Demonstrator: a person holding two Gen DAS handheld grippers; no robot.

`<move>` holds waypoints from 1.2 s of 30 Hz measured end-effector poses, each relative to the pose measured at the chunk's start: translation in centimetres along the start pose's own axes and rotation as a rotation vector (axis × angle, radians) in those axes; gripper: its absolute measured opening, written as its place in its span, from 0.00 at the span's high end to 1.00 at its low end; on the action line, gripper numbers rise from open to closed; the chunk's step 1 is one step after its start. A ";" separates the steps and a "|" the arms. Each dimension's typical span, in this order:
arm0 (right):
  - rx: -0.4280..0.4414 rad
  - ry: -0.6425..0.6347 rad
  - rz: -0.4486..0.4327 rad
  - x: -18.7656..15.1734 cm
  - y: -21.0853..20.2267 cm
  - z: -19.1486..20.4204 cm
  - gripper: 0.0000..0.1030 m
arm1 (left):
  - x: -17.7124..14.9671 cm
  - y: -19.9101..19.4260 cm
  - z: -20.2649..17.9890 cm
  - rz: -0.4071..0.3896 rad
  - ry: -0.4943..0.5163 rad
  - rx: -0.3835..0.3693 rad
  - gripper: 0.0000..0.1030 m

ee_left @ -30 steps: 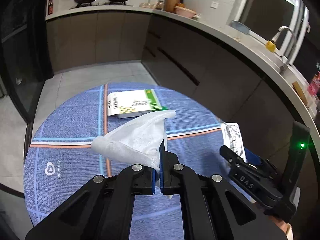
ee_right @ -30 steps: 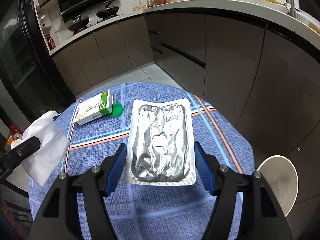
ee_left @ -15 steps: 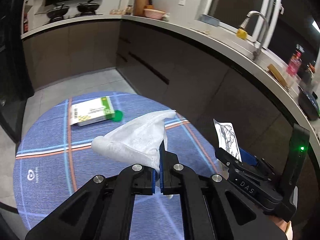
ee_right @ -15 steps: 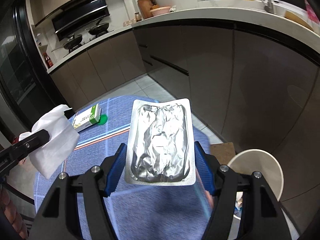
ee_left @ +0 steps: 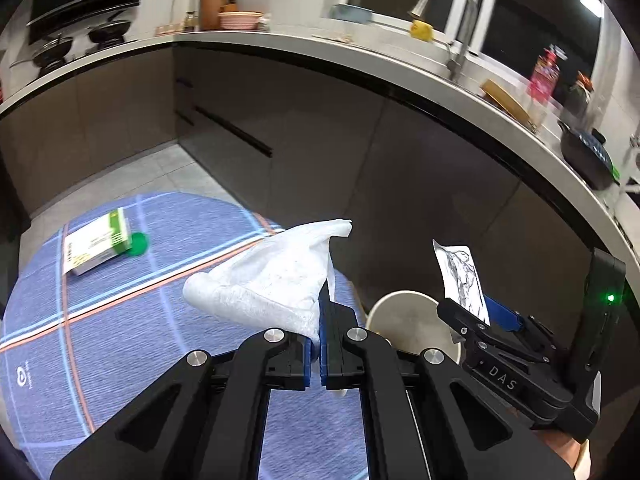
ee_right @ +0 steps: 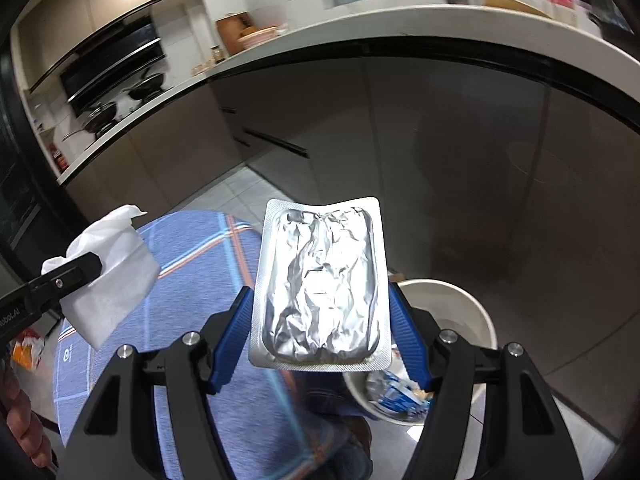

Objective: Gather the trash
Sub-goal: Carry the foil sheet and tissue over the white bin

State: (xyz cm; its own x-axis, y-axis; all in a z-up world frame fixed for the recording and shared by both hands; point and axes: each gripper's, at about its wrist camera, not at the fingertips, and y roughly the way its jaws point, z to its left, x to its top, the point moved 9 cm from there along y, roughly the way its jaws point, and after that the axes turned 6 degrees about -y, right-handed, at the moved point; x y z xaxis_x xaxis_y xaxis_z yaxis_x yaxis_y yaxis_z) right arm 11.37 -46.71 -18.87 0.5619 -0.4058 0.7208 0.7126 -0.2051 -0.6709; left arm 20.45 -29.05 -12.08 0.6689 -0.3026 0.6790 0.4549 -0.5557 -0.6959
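Note:
My left gripper [ee_left: 318, 344] is shut on a crumpled white tissue [ee_left: 272, 280], held above the right edge of the round table [ee_left: 140, 340] with its blue checked cloth. My right gripper [ee_right: 320, 300] grips a silver foil blister pack [ee_right: 320, 284] by its two long edges, the blue pads pressing on it. The pack hangs over the table's edge, beside a white bin [ee_right: 476, 300] on the floor. In the left wrist view the right gripper [ee_left: 472, 316] and the pack [ee_left: 460, 272] sit just right of the bin [ee_left: 400, 294]. The right wrist view shows the left gripper [ee_right: 72, 270] with the tissue [ee_right: 116, 276] at the left.
A green-and-white box [ee_left: 96, 246] and a green cap [ee_left: 138, 243] lie on the far left of the table. Blue and silver wrappers [ee_right: 396, 396] lie in the bin. Dark kitchen cabinets [ee_left: 400, 160] under a grey counter curve close behind. A person's hand [ee_right: 20, 420] shows at lower left.
Both grippers have swung to the right with the tissue and the foil pack still held. The table has slid left in both views, and the white bin now shows below them.

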 end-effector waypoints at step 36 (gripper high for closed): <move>-0.075 0.173 0.228 -10.3 8.3 -14.0 0.36 | -7.1 17.2 -13.9 0.344 0.172 -0.158 0.98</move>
State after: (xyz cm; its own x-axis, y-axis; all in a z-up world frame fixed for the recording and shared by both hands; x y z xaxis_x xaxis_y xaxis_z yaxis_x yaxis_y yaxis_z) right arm 5.67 -56.71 -34.29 0.6199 -0.5932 0.5137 0.5390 -0.1539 -0.8281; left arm 15.38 -47.20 -25.58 0.6522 -0.6085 0.4520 0.1176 -0.5079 -0.8534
